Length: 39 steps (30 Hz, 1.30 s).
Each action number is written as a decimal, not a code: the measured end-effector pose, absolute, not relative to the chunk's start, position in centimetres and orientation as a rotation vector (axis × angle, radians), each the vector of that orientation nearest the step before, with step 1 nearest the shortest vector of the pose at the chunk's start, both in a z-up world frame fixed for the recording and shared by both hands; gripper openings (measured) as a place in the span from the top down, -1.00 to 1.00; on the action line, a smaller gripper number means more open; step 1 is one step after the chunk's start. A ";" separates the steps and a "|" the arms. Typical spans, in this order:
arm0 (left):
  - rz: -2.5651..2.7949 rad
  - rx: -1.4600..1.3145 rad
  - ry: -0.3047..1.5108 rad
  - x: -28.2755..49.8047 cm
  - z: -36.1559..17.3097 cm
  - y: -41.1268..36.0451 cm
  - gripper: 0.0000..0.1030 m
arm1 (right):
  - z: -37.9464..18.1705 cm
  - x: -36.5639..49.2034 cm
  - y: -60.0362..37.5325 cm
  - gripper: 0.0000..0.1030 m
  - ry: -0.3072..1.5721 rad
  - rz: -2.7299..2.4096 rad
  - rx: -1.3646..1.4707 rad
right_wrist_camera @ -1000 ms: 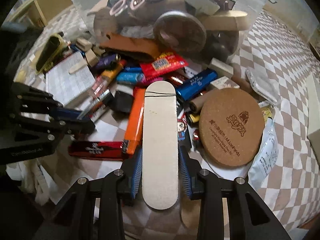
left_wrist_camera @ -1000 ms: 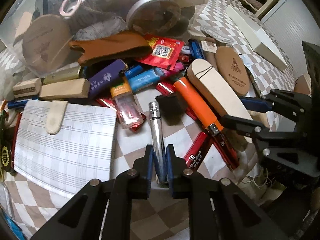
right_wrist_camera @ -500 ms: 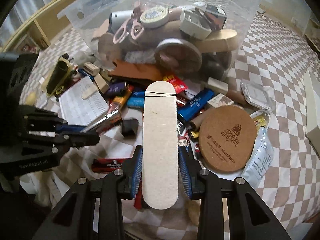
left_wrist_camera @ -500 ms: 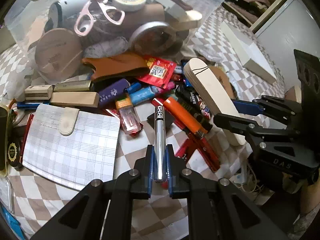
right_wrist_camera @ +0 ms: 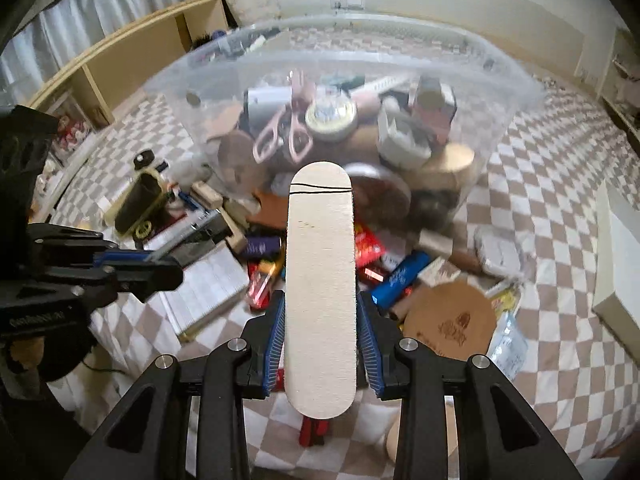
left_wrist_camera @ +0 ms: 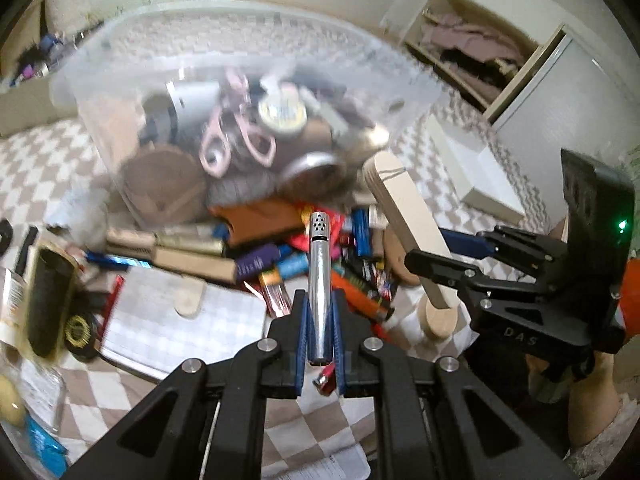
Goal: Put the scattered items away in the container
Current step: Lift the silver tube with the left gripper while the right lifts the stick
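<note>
I hold both loads in front of the clear plastic bin (right_wrist_camera: 500, 92): left gripper (left_wrist_camera: 320, 332) pinches a slick, rigid metal lighter tube (left_wrist_camera: 319, 280) near its base, right gripper (right_wrist_camera: 320, 344) clamps a light, stiff wooden board (right_wrist_camera: 320, 280) across its edges.

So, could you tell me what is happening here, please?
A person is tidying clutter into the clear bin, with a gripper in each hand. The left gripper is shut on a silver tube, and the right gripper is shut on a flat wooden board. Both items are held above the pile, pointing toward the bin, and neither is in it yet.
</note>
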<state>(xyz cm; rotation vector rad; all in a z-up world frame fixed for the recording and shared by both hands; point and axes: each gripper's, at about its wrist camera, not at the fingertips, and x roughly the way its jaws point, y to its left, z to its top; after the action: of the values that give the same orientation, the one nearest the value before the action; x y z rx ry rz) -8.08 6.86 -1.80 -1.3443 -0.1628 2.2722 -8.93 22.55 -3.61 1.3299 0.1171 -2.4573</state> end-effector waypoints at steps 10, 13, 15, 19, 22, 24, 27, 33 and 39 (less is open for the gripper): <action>2.355 -1.208 -0.176 -8.6 2.3 6.5 0.78 | 1.6 -8.8 22.6 0.31 0.071 -2.538 1.130; 2.368 -1.177 -0.177 -8.8 3.2 6.7 0.78 | 2.9 -8.9 22.5 0.31 0.054 -2.548 1.082; 2.377 -1.156 -0.177 -9.0 3.7 6.8 0.78 | 3.6 -9.0 22.3 0.31 0.047 -2.553 1.055; 2.394 -1.119 -0.206 -9.4 5.1 6.6 0.78 | 5.1 -9.2 21.8 0.31 0.036 -2.557 1.004; 2.411 -1.095 -0.223 -9.8 6.1 6.4 0.78 | 5.9 -9.4 21.6 0.31 0.034 -2.559 0.975; 2.420 -1.083 -0.234 -10.1 6.6 6.2 0.78 | 6.4 -9.6 21.5 0.31 0.034 -2.560 0.961; 2.435 -1.064 -0.249 -10.6 7.3 6.0 0.78 | 7.2 -10.1 21.5 0.31 0.027 -2.570 0.939; 2.481 -1.025 -0.278 -12.0 8.4 5.5 0.78 | 8.7 -11.4 21.8 0.31 0.020 -2.597 0.904; 2.530 -0.989 -0.308 -13.5 9.4 4.9 0.78 | 10.4 -13.5 21.9 0.31 -0.010 -2.623 0.859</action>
<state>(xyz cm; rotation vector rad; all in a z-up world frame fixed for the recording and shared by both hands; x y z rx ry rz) -13.55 4.91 9.40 -0.9887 -0.3080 2.5296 -13.51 21.88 10.45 0.8587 -0.0103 -2.6234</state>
